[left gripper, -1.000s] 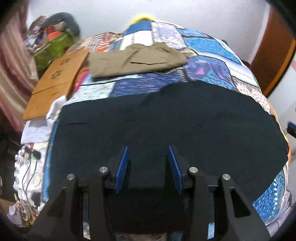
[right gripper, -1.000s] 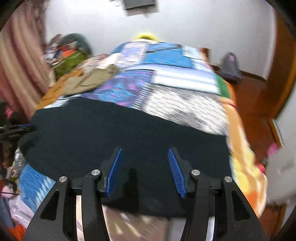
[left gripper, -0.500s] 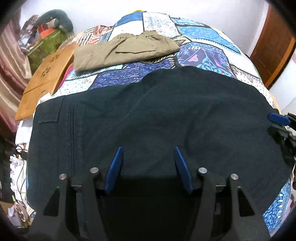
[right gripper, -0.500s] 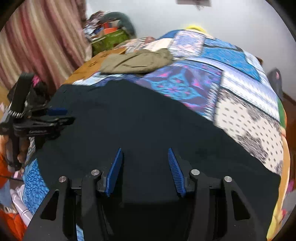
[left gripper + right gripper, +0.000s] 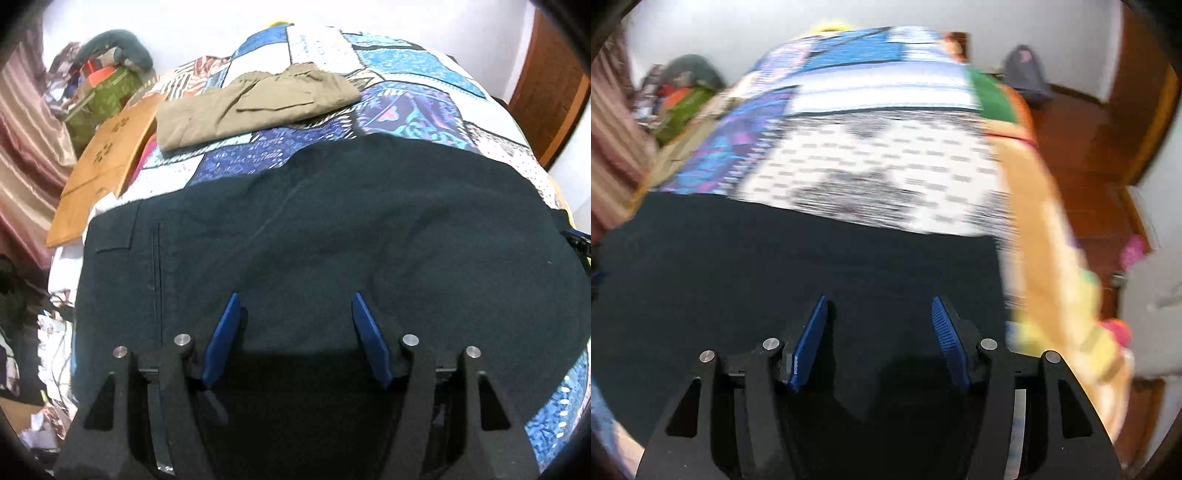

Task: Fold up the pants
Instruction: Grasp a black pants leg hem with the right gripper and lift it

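Your left gripper [image 5: 293,332] has just spread its jaws, nothing between them, over the dark pants [image 5: 332,240] lying flat across the bed [image 5: 406,107]. Right gripper [image 5: 879,332], swung toward 3 o'clock, also widened, empty. Next fold unstarted.

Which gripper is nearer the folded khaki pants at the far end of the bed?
Left. The left gripper is over the dark pants, facing the khaki pants. The right gripper is over their other end, by the bed's right edge.
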Tool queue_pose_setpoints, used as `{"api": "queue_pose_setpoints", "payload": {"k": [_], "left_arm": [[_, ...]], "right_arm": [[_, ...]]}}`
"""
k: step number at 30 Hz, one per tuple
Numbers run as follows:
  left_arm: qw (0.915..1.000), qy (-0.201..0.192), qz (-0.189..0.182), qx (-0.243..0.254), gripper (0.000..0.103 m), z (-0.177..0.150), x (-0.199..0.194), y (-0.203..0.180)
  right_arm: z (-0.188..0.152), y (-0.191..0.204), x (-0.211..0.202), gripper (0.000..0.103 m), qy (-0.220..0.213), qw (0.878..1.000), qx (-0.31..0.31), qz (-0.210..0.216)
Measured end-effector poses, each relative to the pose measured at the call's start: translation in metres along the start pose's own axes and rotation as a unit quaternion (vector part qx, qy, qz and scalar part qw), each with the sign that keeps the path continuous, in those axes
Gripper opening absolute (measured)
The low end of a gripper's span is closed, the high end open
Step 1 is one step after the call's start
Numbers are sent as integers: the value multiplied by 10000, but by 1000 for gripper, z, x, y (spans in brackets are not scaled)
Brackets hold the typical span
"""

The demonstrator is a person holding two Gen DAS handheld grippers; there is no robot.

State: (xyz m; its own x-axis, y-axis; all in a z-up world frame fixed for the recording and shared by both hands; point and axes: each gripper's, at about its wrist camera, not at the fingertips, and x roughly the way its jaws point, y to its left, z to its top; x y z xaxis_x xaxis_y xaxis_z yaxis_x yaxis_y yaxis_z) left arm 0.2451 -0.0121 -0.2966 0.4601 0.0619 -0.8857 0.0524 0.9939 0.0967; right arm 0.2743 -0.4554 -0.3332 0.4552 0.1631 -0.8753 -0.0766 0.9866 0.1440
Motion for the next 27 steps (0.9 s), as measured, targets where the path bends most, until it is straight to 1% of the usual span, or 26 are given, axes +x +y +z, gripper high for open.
{"api": "queue_pose_setpoints", "payload": {"k": [1,4,7,9,11,13,16,18,20,24,27], "left_arm": [[10000,-47,-23,59,63,2,-6,-4],[9994,-237,-67,228,63,10,-24,-17],[9977,-476,-197,440,63,21,-43,-39],[9959,-591,-340,587,64,28,-54,-57],[9936,-652,-560,738,66,35,-61,-79],[9913,-689,-715,869,67,39,-66,-98],[9864,-728,-916,1155,68,40,-71,-132],[9831,-708,-1043,1327,68,39,-70,-154],[9801,-651,-1166,1468,68,36,-68,-174],[9754,-388,-1512,1557,68,31,-54,-210],[9734,-222,-1625,1600,68,26,-44,-228]], "right_arm": [[-5,-8,-8,52,-13,9999,103,-96],[-15,-26,-29,52,-109,9993,358,-51],[-28,-37,-59,55,-349,9967,680,275],[-37,-40,-82,55,-543,9952,751,314],[-47,-39,-101,55,-688,9940,760,394],[-48,-29,-103,55,-750,9930,781,477],[-62,-22,-105,56,-806,9910,858,635],[-71,-18,-101,58,-781,9893,988,743],[-84,-17,-96,58,-816,9852,1246,849],[-96,-14,-80,58,-595,9797,1549,1125],[-100,-9,-63,58,-413,9749,1729,1339]]}}
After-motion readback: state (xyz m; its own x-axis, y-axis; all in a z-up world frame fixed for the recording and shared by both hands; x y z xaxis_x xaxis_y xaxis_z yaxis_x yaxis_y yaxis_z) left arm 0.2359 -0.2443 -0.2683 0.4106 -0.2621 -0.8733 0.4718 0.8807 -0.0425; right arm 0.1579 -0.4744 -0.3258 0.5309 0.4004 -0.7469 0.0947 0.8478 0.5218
